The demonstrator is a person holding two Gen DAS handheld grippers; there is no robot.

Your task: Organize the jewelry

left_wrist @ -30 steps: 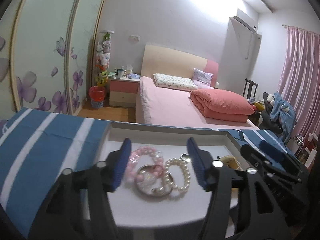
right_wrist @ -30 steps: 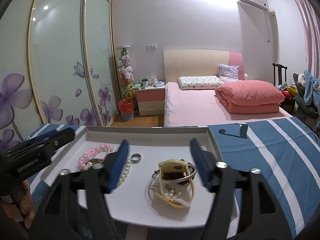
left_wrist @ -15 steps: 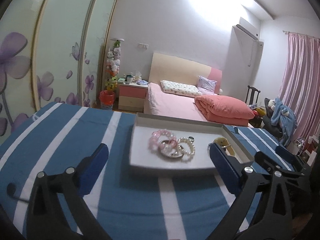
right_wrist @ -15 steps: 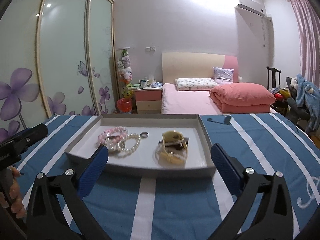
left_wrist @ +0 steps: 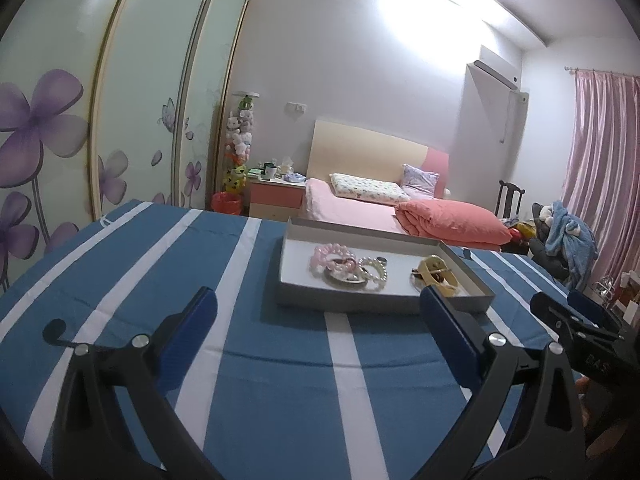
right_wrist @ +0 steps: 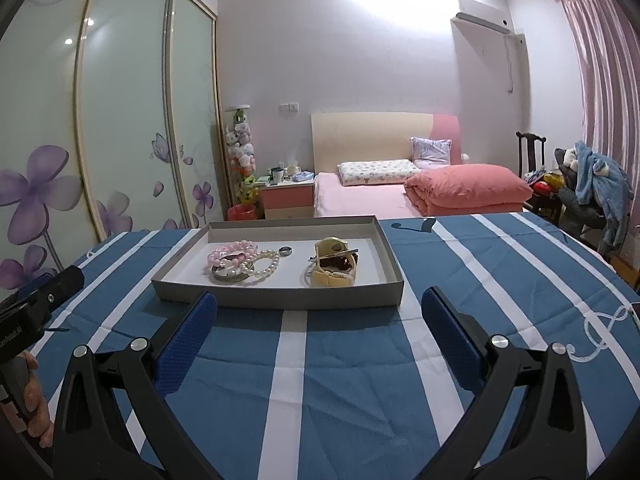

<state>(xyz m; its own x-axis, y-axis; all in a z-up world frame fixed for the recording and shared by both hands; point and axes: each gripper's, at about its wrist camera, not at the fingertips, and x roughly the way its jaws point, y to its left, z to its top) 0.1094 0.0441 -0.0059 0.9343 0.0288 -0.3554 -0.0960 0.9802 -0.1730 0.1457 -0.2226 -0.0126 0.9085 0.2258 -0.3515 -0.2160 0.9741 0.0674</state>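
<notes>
Blue cloth with white stripes (right_wrist: 340, 380) covers the work surface, and on it sits a shallow grey tray (right_wrist: 280, 298) with a white floor, holding all the jewelry. Toward the tray's left lies a pink bead bracelet (right_wrist: 232, 251), touching a white pearl bracelet (right_wrist: 266, 266) and a silver bangle (right_wrist: 230, 276) that overlap in one cluster; a small dark ring (right_wrist: 285, 251) rests just beside the pearls. To the right, apart from that cluster, sits a cream-yellow watch-like band (right_wrist: 332, 268) with a dark piece and a thin metal clip across it. In the left wrist view the same tray (left_wrist: 380, 304) appears ahead and to the right, with the pink bracelet (left_wrist: 330, 258) and pearls (left_wrist: 374, 272) visible. Both tools hang short of the tray over the cloth: the left gripper (left_wrist: 318, 312) has its blue-padded jaws spread wide with nothing between them, and the right gripper (right_wrist: 320, 312) likewise stands wide apart and empty. Beyond the surface are a pink bed (right_wrist: 380, 196), a flower-painted wardrobe (right_wrist: 120, 140) and pink curtains (right_wrist: 600, 80).
</notes>
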